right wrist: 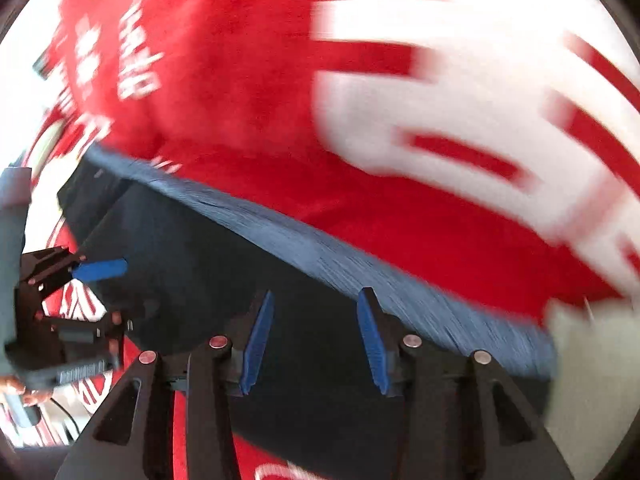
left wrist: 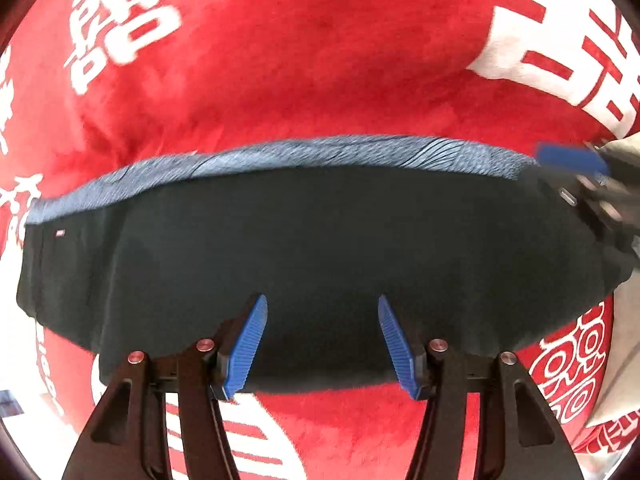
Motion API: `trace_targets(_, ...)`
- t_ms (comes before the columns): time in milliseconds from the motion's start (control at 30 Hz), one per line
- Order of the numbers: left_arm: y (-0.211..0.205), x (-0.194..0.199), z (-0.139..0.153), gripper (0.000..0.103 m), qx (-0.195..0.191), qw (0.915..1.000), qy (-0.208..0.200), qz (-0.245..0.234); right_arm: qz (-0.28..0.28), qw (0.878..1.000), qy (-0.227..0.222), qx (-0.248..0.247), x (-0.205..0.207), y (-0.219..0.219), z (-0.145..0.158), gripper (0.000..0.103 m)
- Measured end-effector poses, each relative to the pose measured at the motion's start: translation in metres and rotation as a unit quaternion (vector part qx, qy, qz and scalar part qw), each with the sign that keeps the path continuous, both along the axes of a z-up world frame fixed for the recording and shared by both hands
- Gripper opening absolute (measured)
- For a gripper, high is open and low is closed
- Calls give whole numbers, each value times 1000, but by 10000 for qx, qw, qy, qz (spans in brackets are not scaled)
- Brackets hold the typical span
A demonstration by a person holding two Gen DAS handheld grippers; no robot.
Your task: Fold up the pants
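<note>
Dark pants (left wrist: 304, 240) lie folded into a wide band on a red plush blanket, with a blue-grey ribbed waistband (left wrist: 320, 152) along the far edge. My left gripper (left wrist: 322, 300) is open and empty, its blue pads over the near part of the pants. My right gripper (right wrist: 316, 296) is open and empty above the pants (right wrist: 192, 264) near the waistband (right wrist: 360, 276); this view is blurred. The right gripper also shows in the left wrist view (left wrist: 576, 160) at the pants' right end. The left gripper shows in the right wrist view (right wrist: 100, 270) at the left.
The red blanket (left wrist: 320, 60) with white lettering covers the whole surface around the pants. A pale cloth or surface (right wrist: 592, 360) lies at the right edge of the right wrist view.
</note>
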State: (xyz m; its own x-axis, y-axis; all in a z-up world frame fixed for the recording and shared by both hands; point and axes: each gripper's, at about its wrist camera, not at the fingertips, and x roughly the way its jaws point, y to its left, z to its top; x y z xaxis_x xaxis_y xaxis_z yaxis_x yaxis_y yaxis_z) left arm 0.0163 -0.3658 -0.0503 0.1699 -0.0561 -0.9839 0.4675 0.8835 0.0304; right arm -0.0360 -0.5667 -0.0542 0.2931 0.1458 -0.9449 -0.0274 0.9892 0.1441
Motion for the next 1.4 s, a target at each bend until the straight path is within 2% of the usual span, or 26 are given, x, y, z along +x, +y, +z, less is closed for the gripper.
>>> trace_targets(67,10,5,1,59,37,9999,-125,16,415,9991,-41,12,24,17,-12,48)
trace_targets(167,22,31,0,59,-26,9994,-321,92,654,9979,17,-3,40,21,-25,48)
trace_targets(300,35,73,-18,59,-243,9990,-123,342,935,9948,400,-5,56,29,-49,47)
trace_targets(333,38,82,-26,59,-298,9989,-26,364,1054,9930,530,-45,54,31,-54,40)
trace_targets(367,44,87,-31,59,-345,9988,80,352,1146,9916,595,-120,52,31,-55,26)
trace_targets(400,44,88,-37,59,-393,9986,155,332,1166,9911,611,-203,56,32,-55,20)
trace_targets(433,44,90,-38,59,-453,9985,142,285,1148,9912,622,-224,59,33,-58,9)
trace_targets(500,39,93,-36,59,-418,9990,2,133,1066,9920,579,-335,62,35,-55,5)
trace_targets(600,34,103,-37,59,-409,9989,-44,216,1042,9916,468,-612,66,39,-51,5)
trace_targets(700,25,122,-43,59,-457,9983,-64,365,940,9917,496,-725,75,42,-59,5)
trace_targets(800,25,123,-41,59,-409,9982,-77,434,742,9930,510,-762,82,44,-65,6)
trace_targets(867,25,126,-24,59,-326,9983,-91,470,513,9956,532,-580,84,44,-60,19)
trace_targets(900,29,126,-17,59,-298,9983,-142,471,372,9967,511,-505,80,39,-53,21)
trace_targets(1033,72,115,9,59,-103,9963,-349,772,-148,9994,299,-98,46,23,-19,21)
trace_targets(1100,95,106,10,59,89,9948,-435,917,-409,9987,287,31,19,21,-11,21)
trace_targets(1133,107,100,5,60,271,9941,-421,966,-467,9983,345,24,10,22,-13,21)
trace_targets(1200,121,87,-17,63,671,9933,-97,931,-665,9953,695,-41,-13,24,-30,21)
trace_targets(1233,127,79,-20,65,622,9941,-138,880,-807,9923,937,-55,-25,23,-42,21)
trace_targets(1267,132,71,-14,75,597,9940,-397,829,-1018,9893,1049,13,-38,21,-48,21)
trace_targets(1300,133,66,-13,78,792,9938,-346,695,-1209,9881,945,93,-49,21,-43,21)
trace_targets(1400,144,58,0,78,764,9952,-258,550,-1437,9865,715,330,-64,32,-25,22)
